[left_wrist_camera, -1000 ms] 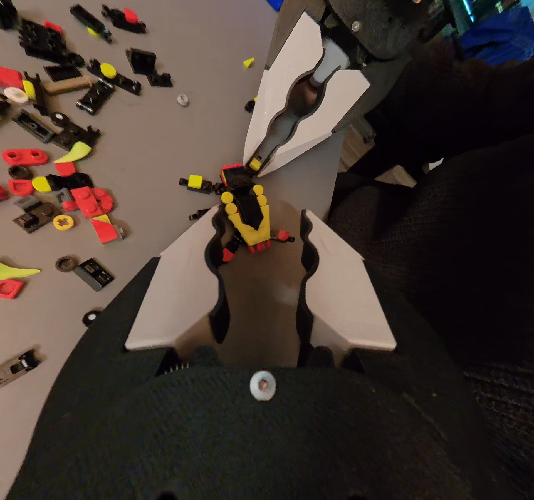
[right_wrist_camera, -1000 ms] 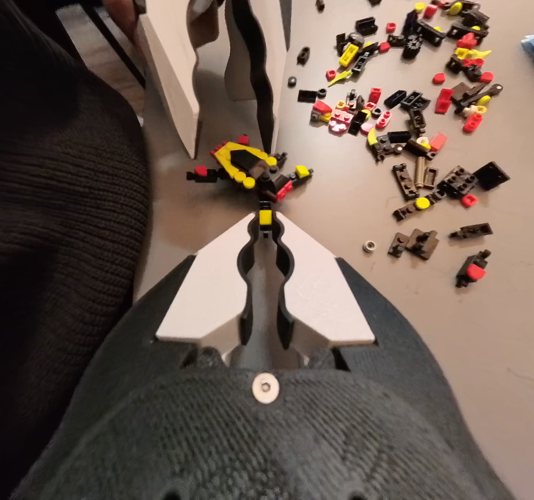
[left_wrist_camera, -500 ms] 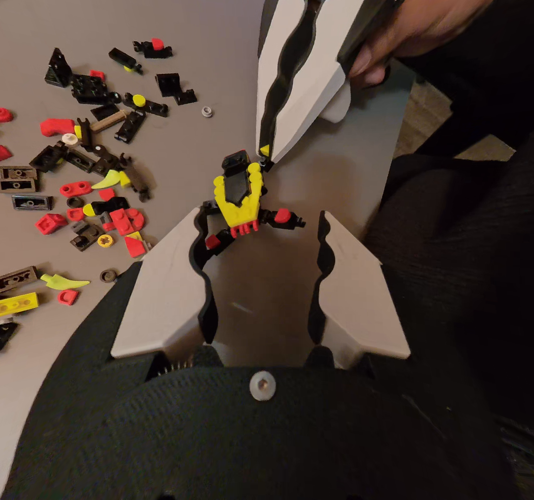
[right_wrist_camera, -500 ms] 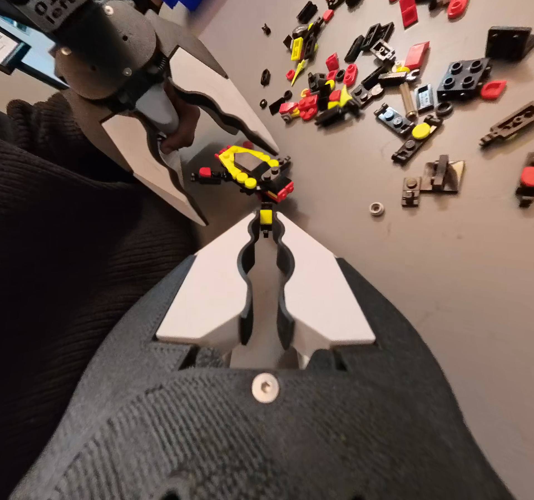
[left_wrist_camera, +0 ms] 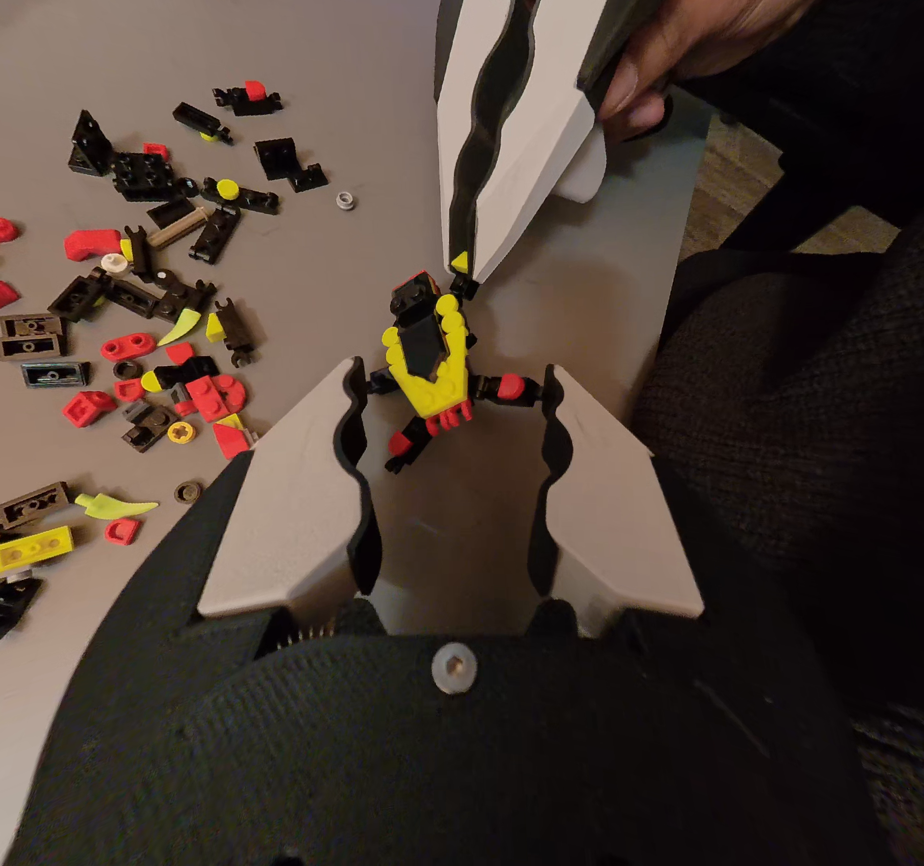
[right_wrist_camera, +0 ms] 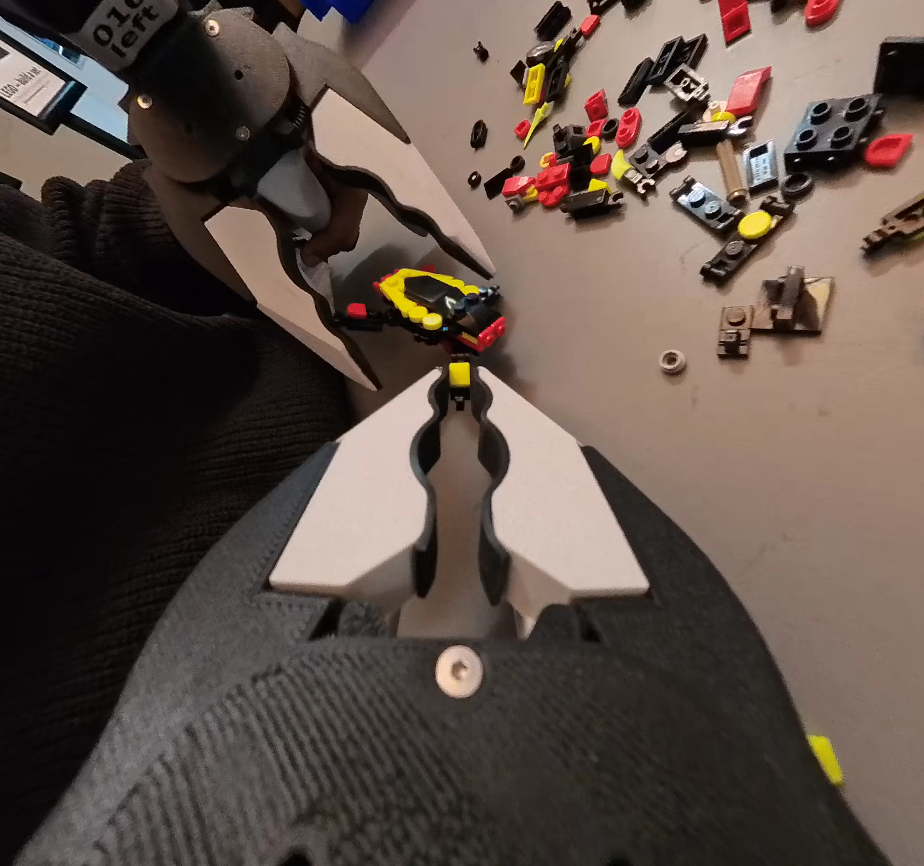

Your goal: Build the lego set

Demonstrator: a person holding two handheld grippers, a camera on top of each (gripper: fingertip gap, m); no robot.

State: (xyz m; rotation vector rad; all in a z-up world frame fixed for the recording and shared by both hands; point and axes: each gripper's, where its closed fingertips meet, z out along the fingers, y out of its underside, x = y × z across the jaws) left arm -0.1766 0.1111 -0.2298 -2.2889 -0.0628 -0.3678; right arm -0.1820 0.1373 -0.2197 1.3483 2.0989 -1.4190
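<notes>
A small yellow, black and red lego model [left_wrist_camera: 430, 367] lies on the grey table [left_wrist_camera: 350, 42] near its edge. My left gripper [left_wrist_camera: 452, 372] is open, with one finger on each side of the model's limbs. My right gripper [left_wrist_camera: 462, 274] reaches in from above and is shut on a small yellow and black piece [left_wrist_camera: 460, 262], whose black end touches the model's far end. In the right wrist view my right gripper [right_wrist_camera: 459, 376] holds that piece [right_wrist_camera: 459, 374] against the model [right_wrist_camera: 430, 302], and the open left gripper [right_wrist_camera: 432, 329] straddles the model from behind.
Several loose red, black and yellow pieces [left_wrist_camera: 165, 332] are scattered left of the model; they also show in the right wrist view [right_wrist_camera: 675, 142]. A grey round stud [left_wrist_camera: 345, 200] lies nearby. The table edge [left_wrist_camera: 675, 267] and dark knit clothing [left_wrist_camera: 800, 442] are on the right. A hand [left_wrist_camera: 700, 17] grips the right gripper. The grippers are tip to tip, or close to it.
The left gripper's jaws have opened wider and now stand on each side of the model. Both views have swung. The right gripper has kept the small piece at the model's end.
</notes>
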